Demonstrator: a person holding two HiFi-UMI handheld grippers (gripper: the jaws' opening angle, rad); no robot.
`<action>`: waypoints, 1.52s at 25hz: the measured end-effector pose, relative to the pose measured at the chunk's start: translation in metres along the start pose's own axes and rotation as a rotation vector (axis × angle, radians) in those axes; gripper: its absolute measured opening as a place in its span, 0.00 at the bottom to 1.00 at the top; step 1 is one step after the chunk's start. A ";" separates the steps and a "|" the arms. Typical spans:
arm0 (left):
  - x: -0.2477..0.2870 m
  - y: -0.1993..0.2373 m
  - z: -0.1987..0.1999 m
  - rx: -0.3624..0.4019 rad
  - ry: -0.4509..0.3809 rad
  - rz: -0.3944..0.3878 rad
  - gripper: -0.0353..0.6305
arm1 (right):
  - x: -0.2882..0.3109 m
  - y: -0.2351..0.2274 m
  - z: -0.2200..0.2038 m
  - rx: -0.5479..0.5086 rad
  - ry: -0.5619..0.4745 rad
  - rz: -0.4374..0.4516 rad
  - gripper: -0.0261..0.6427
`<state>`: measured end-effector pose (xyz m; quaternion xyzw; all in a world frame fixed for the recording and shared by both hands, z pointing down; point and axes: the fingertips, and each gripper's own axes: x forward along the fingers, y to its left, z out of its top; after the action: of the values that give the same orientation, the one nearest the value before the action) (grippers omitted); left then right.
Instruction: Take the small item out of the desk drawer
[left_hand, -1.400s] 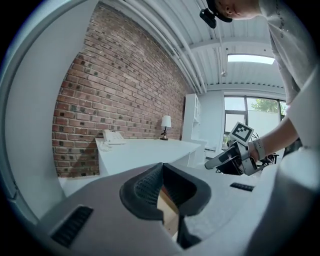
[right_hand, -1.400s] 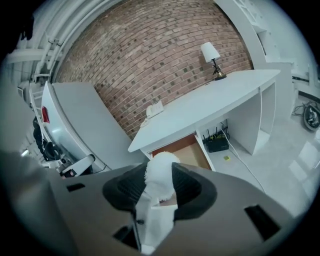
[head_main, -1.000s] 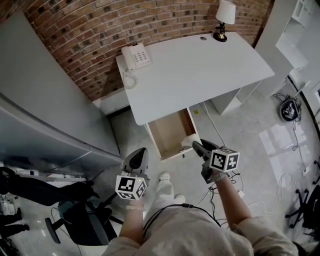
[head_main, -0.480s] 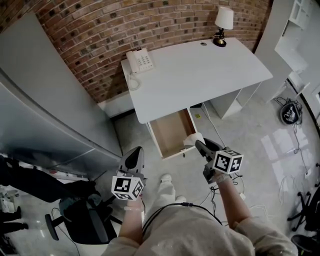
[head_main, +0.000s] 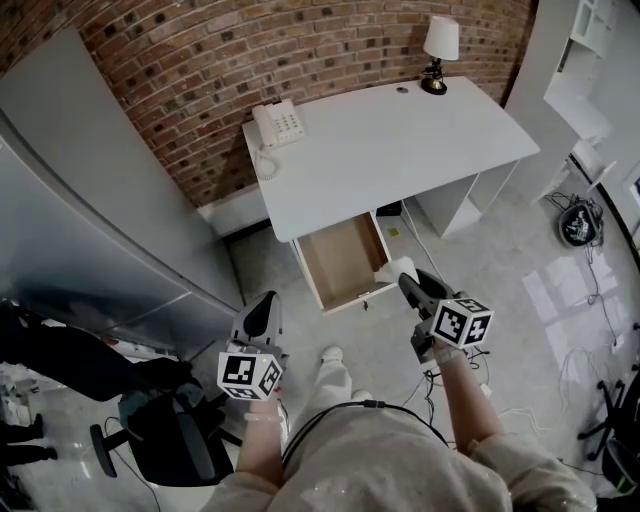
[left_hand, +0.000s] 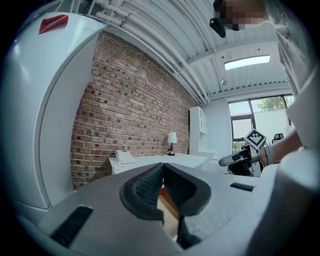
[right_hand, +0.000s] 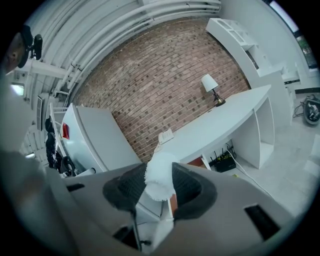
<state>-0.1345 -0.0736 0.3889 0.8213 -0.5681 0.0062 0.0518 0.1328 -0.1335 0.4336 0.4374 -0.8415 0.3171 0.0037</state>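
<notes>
The white desk (head_main: 400, 140) has its wooden drawer (head_main: 340, 255) pulled open, and the inside looks bare. A small white fuzzy item (head_main: 403, 268) sits between the jaws of my right gripper (head_main: 410, 283), just off the drawer's front right corner. In the right gripper view the white item (right_hand: 160, 176) is pinched between the dark pads of the right gripper (right_hand: 159, 184). My left gripper (head_main: 263, 312) hangs left of the drawer front, holding nothing. In the left gripper view the left gripper (left_hand: 162, 176) is shut, pad against pad.
A white telephone (head_main: 278, 124) and a small lamp (head_main: 439, 45) stand on the desk against the brick wall. A grey cabinet (head_main: 90, 200) rises at left, with an office chair (head_main: 170, 430) below it. Cables and a dark bag (head_main: 578, 222) lie on the floor at right.
My right gripper has drawn back from the drawer front with the white item, toward the lower right of the head view. My left gripper has drifted slightly down and left.
</notes>
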 end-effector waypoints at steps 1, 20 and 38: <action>-0.002 -0.001 0.001 0.002 -0.002 0.001 0.06 | -0.003 0.000 0.001 -0.002 -0.005 -0.003 0.28; -0.036 -0.005 0.004 0.022 -0.020 0.040 0.06 | -0.040 0.001 0.012 -0.076 -0.086 -0.038 0.28; -0.050 -0.003 -0.003 0.028 -0.002 0.055 0.06 | -0.053 0.001 0.015 -0.134 -0.130 -0.065 0.28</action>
<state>-0.1492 -0.0261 0.3885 0.8061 -0.5903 0.0147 0.0396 0.1683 -0.1023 0.4058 0.4830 -0.8446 0.2310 -0.0112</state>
